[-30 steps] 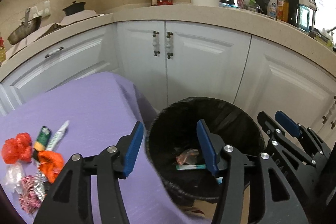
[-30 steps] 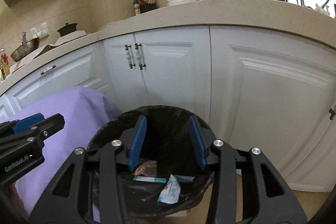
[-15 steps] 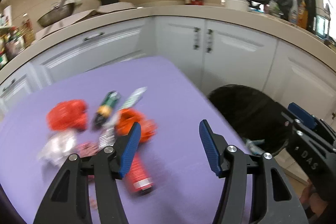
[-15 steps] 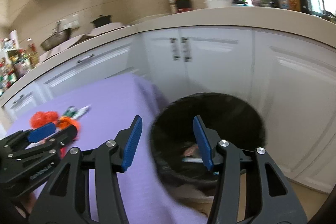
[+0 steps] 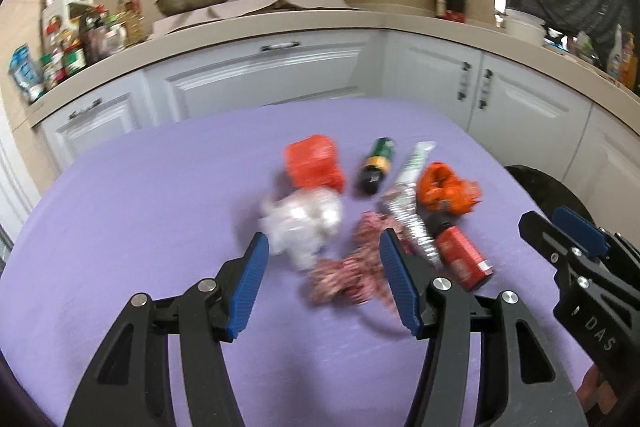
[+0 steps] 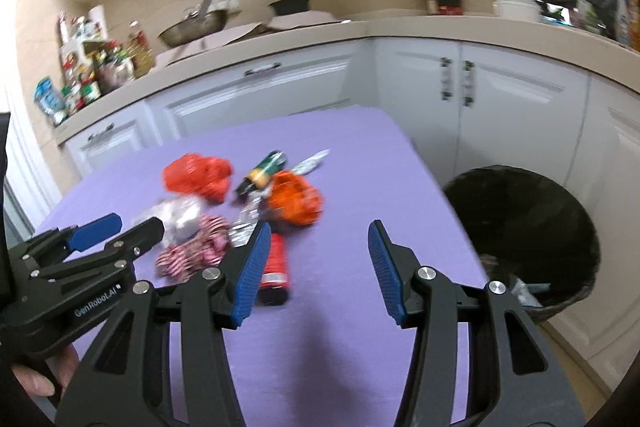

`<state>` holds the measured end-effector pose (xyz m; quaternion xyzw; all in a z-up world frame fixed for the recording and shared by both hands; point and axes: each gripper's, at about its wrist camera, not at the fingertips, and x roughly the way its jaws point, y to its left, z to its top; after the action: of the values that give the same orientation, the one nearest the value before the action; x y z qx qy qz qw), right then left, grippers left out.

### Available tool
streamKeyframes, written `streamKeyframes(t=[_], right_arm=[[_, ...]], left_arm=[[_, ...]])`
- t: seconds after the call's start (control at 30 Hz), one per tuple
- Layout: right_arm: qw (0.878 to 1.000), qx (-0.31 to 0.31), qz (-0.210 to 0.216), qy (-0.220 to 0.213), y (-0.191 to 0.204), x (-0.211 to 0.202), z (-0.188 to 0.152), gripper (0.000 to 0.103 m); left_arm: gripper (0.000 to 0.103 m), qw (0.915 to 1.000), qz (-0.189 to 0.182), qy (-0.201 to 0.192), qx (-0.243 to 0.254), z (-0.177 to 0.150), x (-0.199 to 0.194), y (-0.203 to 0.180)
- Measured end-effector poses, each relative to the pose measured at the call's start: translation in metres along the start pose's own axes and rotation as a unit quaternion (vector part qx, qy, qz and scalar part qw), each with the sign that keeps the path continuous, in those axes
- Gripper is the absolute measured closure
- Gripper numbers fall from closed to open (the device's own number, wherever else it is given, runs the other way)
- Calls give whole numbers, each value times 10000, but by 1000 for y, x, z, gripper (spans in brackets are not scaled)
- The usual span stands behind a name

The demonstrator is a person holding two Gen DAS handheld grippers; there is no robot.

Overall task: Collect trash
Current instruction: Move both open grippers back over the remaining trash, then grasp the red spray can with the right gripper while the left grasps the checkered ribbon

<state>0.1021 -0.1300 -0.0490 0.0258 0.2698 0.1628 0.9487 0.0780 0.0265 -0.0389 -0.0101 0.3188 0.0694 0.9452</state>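
Both grippers hover over the purple worktop (image 5: 140, 211), empty. Left gripper (image 5: 320, 281) jaws spread wide, nothing between the pads; it points at the near edge of the trash pile. Right gripper (image 6: 314, 265) also wide apart, empty, over a bare patch of worktop to the right of the pile.

Trash lies clustered mid-worktop, frames motion-blurred:
- red crumpled plastic bag (image 5: 314, 165) at the far left of the pile
- clear/white crumpled plastic (image 5: 304, 221) just in front of it, nearest the left gripper's left finger
- red-and-white striped wrapper (image 5: 352, 271) closest to the left gripper, between its fingertips in that view
- small dark bottle with green and yellow label (image 5: 376, 167) lying down, far side
- white-green tube (image 5: 414, 163) lying beside the bottle
- silver crinkled foil (image 5: 412, 223) in front of the tube
- orange crumpled wrapper (image 5: 446, 191) on the right of the pile
- red can (image 5: 462, 259) on its side, nearest on the right; in the right wrist view it sits just past the right gripper's left finger (image 6: 250, 267)

Black-lined trash bin (image 6: 532, 223) stands on the floor off the worktop's right edge, against the white cabinets (image 6: 516, 115); a few scraps visible inside, unclear what.
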Motion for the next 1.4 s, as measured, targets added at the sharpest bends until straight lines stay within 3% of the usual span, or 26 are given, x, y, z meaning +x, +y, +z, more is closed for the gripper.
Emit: streamKeyframes(t=[0.37, 0.43, 0.67, 0.73, 0.77, 1.33, 1.4], right_arm=[[9981, -151, -18, 603, 26, 33, -6, 56], [9972, -209, -32, 711, 28, 37, -6, 62], [9940, -162, 37, 1083, 27, 50, -6, 69], [9935, -181, 67, 1125, 28, 52, -7, 79], [9931, -195, 88, 1151, 29, 53, -7, 79], [9961, 92, 72, 878, 0, 36, -8, 80], [9963, 146, 68, 849, -4, 33, -7, 80]], left_arm=[[46, 9993, 199, 139, -279, -13, 2, 48], [46, 9992, 156, 225, -299, -15, 5, 51], [43, 9990, -34, 355, -252, -19, 9, 48], [42, 9991, -80, 359, -199, -19, 9, 44], [42, 9991, -97, 361, -188, -19, 9, 43], [39, 9973, -407, 578, 187, -9, 32, -4], [43, 9964, -479, 682, 156, -10, 36, -5]])
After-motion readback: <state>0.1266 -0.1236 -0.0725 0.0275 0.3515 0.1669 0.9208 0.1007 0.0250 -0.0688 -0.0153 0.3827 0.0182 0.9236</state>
